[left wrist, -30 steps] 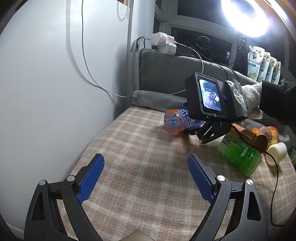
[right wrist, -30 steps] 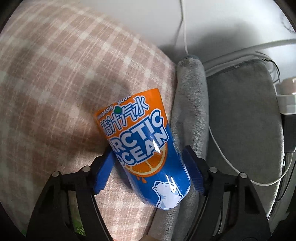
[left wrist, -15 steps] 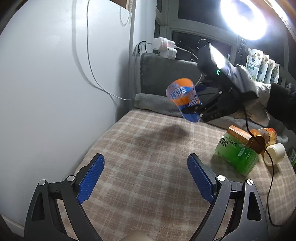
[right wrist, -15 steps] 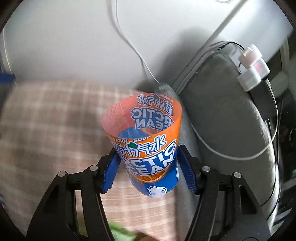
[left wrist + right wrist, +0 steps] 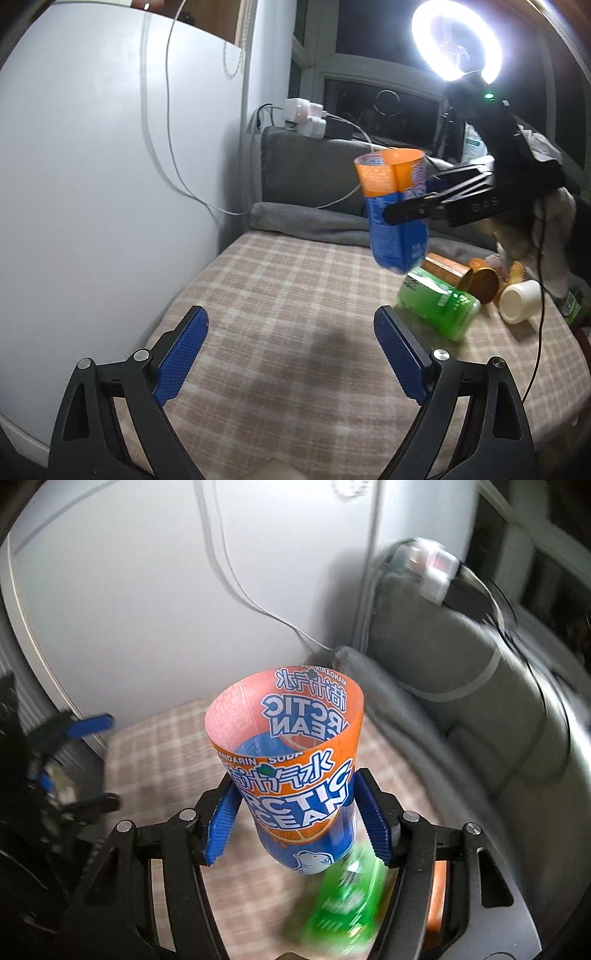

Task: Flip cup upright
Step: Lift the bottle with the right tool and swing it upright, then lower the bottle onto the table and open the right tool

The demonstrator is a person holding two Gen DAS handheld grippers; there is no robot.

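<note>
The orange and blue Arctic Ocean cup [image 5: 295, 775] is held upright in the air, open mouth up, well above the checked cloth. My right gripper [image 5: 295, 812] is shut on the cup's blue lower half, one pad on each side. The left wrist view shows the cup [image 5: 395, 206] and the right gripper [image 5: 410, 210] from the side, above the far middle of the cloth. My left gripper [image 5: 291, 354] is open and empty, low over the near part of the cloth.
A checked cloth [image 5: 280, 295] covers the surface. A green bottle [image 5: 439, 306], a brown can [image 5: 461, 273] and a white cup [image 5: 521, 301] lie on their sides at the right. A white wall stands at the left, a grey cushion [image 5: 310, 173] with cables behind.
The right gripper has lifted the cup off the cloth and turned it from lying on its side to upright, mouth up. The left gripper has stayed put.
</note>
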